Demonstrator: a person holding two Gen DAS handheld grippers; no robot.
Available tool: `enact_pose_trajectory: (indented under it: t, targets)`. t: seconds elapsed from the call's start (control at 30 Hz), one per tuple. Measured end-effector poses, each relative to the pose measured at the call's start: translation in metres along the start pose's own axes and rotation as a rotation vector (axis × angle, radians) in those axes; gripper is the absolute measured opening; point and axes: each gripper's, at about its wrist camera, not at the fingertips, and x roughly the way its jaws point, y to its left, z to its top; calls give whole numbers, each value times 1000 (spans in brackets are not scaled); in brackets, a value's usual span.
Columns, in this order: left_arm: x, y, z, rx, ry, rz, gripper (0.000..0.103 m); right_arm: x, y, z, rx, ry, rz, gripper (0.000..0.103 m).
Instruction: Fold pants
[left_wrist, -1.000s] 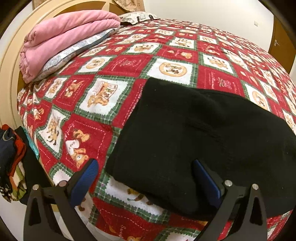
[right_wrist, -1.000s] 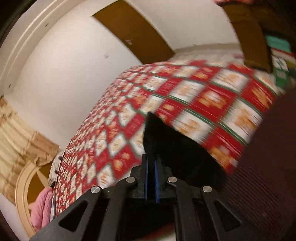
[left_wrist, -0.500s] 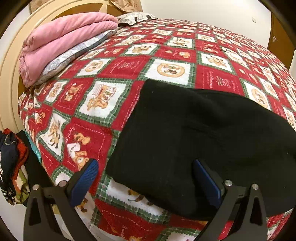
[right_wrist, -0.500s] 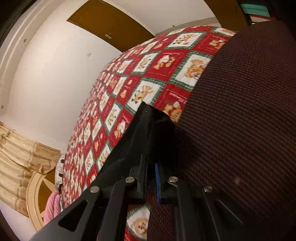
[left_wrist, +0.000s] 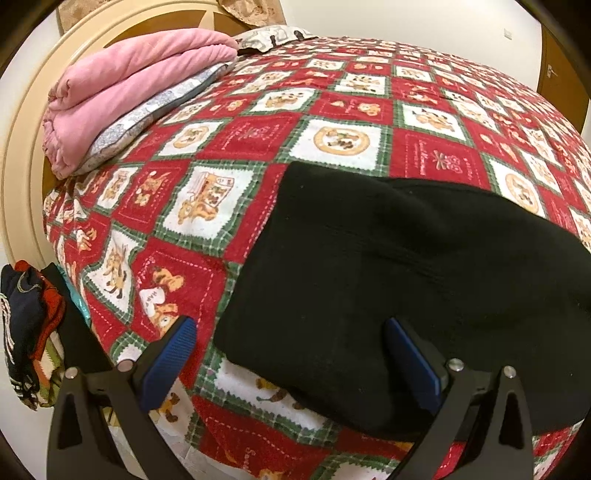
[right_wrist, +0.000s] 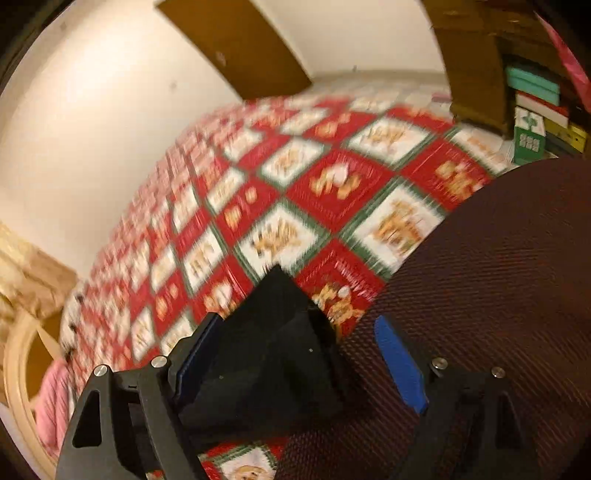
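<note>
Bed (left_wrist: 258, 140) under a red, white and green patchwork quilt with bear prints, filling most of the left wrist view. Black pants (left_wrist: 388, 266), folded into a thick flat slab, lying on the quilt from centre out toward 3 o'clock, near edge rounded and bulging at about 6 o'clock, far corner square at about 12. Soft matte knit, a faint seam running across the top layer. In the blurred right wrist view, a pointed black corner of the same pants (right_wrist: 273, 332) rising between the fingers, with a dark red-flecked knit cloth (right_wrist: 498, 295) covering 3 to 5 o'clock. Pink folded blanket (left_wrist: 122, 92) on a grey patterned pillow (left_wrist: 144, 118) at 10 o'clock by the cream headboard (left_wrist: 22, 147).

Left tongs (left_wrist: 291, 354) spread wide, released, gripping nothing: one blue pad over the quilt at 7 o'clock, the other over the pants at 5 o'clock.

Right tongs (right_wrist: 291, 354) just been opening, now wide apart, released; pants corner between the pads, left pad close against it, right pad clear of it.
</note>
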Motion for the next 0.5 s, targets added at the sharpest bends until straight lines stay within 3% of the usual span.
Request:
enact_pose_trajectory:
  t: [0.07, 0.1, 0.13, 0.2, 0.27, 0.43, 0.5]
  targets:
    - [-1, 0, -1, 5, 2, 4, 103, 22, 4, 0, -11, 82, -21, 65]
    - [-1, 0, -1, 5, 3, 5, 103, 28, 6, -2, -16, 106, -18, 30]
    - [-1, 0, -1, 3, 4, 5, 103, 35, 9, -3, -30, 139, -3, 9]
    - [-1, -1, 0, 1, 7, 10, 103, 37, 16, -6, -92, 158, 7, 9]
    - [-1, -2, 0, 5, 6, 18, 103, 27, 24, -8, -135, 122, 4, 8]
    - [-1, -5, 1, 13, 2, 38, 103, -31, 42, 2, -259, -164, 250, 6]
    - [-1, -6, 1, 10, 2, 45, 103, -39, 41, 7, -263, -223, 314, 6]
